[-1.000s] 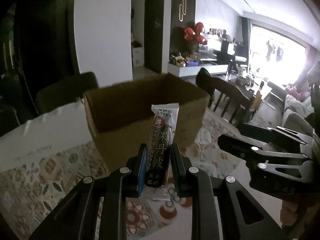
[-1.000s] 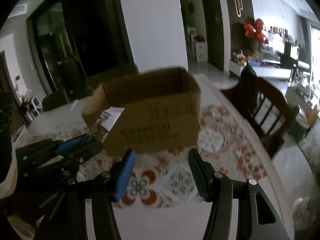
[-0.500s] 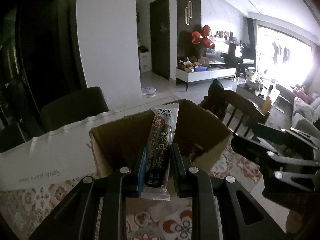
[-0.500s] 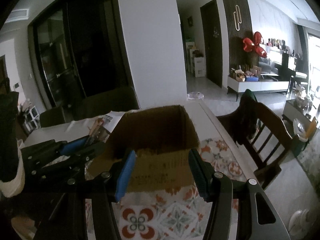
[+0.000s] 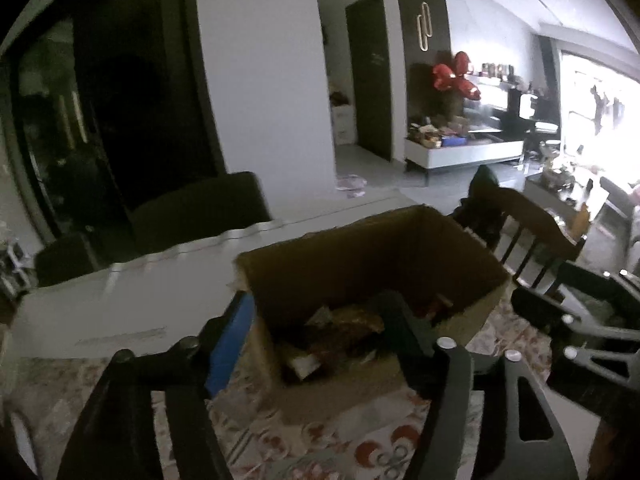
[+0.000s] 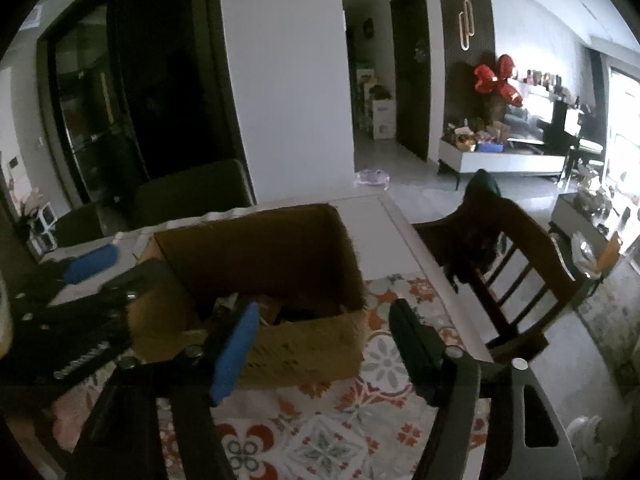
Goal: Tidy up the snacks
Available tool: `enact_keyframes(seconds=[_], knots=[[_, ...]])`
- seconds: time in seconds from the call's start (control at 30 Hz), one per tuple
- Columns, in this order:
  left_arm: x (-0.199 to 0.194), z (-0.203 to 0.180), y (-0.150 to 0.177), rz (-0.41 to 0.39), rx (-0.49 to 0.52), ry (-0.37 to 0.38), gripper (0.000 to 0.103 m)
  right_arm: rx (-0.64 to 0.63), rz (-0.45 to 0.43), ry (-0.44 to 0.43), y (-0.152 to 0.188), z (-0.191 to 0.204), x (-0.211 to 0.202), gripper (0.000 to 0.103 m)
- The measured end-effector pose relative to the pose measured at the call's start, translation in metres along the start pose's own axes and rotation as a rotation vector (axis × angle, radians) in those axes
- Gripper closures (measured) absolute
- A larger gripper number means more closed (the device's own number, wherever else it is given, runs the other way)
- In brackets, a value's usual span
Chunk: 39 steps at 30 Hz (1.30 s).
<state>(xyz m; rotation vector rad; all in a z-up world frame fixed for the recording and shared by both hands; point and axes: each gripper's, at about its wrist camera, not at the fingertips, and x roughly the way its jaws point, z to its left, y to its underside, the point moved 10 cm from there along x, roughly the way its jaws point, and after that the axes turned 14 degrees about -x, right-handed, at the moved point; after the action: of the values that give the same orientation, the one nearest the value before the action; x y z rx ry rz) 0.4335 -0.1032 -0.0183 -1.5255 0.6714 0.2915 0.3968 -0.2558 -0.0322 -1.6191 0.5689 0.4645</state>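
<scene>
Snacks (image 5: pixel 340 332) are what this is all about, and right now neither tool has one. The left gripper (image 5: pixel 316 320) is spread wide with nothing between its fingers, hanging over the near left corner of the cardboard box (image 5: pixel 452 248), so one finger sits outside the wall and the other over the inside. The right gripper (image 6: pixel 324 332) is spread apart and empty too, parked just in front of the box's near wall.

Going outward, the snacks sit in a jumble at the bottom of the box. It's dark in there, so I can make out a brownish wrapper and a few lighter bits, but I honestly can't count them; several is the best I can say. One box, two grippers, that part's easy.

Box stands on a table with a floral tablecloth (image 6: pixel 384 356), a wooden chair (image 6: pixel 516 256) just beside the table's edge on the right.

How far along? My guess is fairly deep into it, since the box already has a pile and I see no loose snacks on the cloth. Parts of the table are hidden by the grippers though, so more could be waiting out of view.
</scene>
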Motion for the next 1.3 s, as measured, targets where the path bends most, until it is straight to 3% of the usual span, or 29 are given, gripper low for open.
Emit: enact_keyframes(seconds=[0.1, 0.27, 0.63, 0.87, 1.3], knots=[[-0.023, 0.011, 0.015, -0.020, -0.019, -0.037, 0.022, -0.010, -0.005, -0.027, 0.011, 0.006, -0.013, 0.033], [-0.059, 0.023, 0.046, -0.019, -0.089, -0.056, 0.010, -0.039, -0.035, -0.057, 0.031, 0.021, -0.042, 0.023], [-0.114, 0.030, 0.118, -0.002, -0.151, -0.080, 0.001, -0.102, -0.053, -0.102, 0.084, 0.039, -0.096, 0.023], [-0.146, 0.028, 0.145, -0.020, -0.139, -0.117, 0.000, -0.112, -0.043, -0.108, 0.118, 0.041, -0.115, 0.023], [-0.178, 0.018, 0.164, -0.043, -0.152, -0.103, 0.000, -0.090, -0.061, -0.117, 0.146, 0.043, -0.146, 0.023]])
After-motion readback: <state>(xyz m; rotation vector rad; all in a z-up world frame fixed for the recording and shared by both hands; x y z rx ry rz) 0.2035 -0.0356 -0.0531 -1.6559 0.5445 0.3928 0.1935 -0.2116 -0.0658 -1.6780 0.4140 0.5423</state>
